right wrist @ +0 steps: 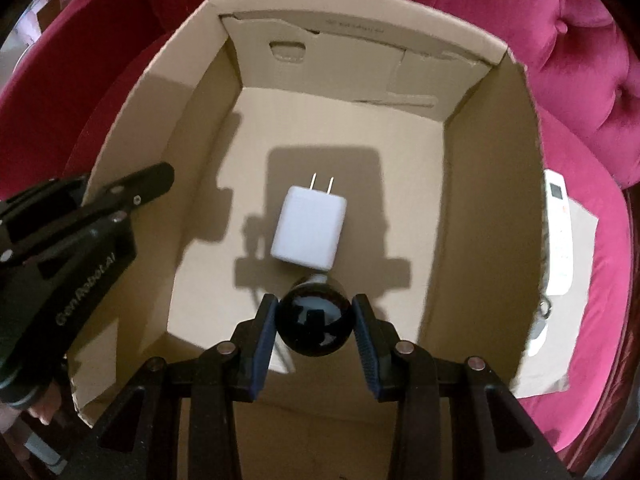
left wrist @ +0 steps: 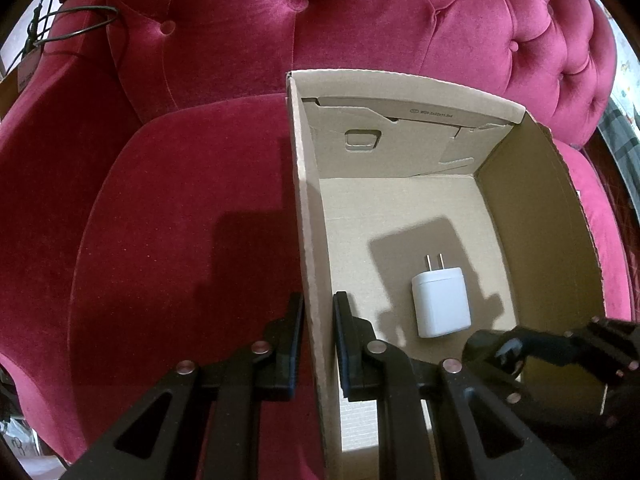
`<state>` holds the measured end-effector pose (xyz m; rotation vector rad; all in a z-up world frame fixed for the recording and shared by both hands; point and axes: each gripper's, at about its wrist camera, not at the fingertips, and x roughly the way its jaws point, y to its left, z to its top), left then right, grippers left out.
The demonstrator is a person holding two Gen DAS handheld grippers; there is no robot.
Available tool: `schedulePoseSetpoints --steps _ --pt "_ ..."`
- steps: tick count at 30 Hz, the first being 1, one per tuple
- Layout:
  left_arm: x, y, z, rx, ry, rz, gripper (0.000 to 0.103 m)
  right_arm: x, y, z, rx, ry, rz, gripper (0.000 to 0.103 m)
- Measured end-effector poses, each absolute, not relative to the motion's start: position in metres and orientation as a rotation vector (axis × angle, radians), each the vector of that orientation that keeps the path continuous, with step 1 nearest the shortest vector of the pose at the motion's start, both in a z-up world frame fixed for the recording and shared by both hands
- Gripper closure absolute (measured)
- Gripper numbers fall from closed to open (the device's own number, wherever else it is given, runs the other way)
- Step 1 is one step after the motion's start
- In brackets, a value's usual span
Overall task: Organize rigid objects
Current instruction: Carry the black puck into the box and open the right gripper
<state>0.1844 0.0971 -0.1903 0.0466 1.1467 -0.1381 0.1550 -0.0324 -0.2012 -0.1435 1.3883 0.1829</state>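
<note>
Inside box (right wrist: 492, 208) — charger (right wrist: 308, 228) mid-floor (walls clear)

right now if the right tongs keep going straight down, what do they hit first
Probably the bare floor of the cardboard box. The right tongs hold a dark round object just short of the white charger, which lies slightly ahead; depth is hard to judge.

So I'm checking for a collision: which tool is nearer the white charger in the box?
Right. The right tool, holding a black round object, hangs just beside the white charger. The left tool clamps the box wall, farther off.
</note>
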Motion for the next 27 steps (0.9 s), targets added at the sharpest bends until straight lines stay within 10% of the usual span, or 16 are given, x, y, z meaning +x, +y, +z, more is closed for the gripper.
schedulePoseSetpoints --steps 27 --pt "0.185 0.101 -0.189 0.053 1.146 -0.147 0.087 0.143 -0.039 -0.205 -0.085 1.338 0.18 0.048"
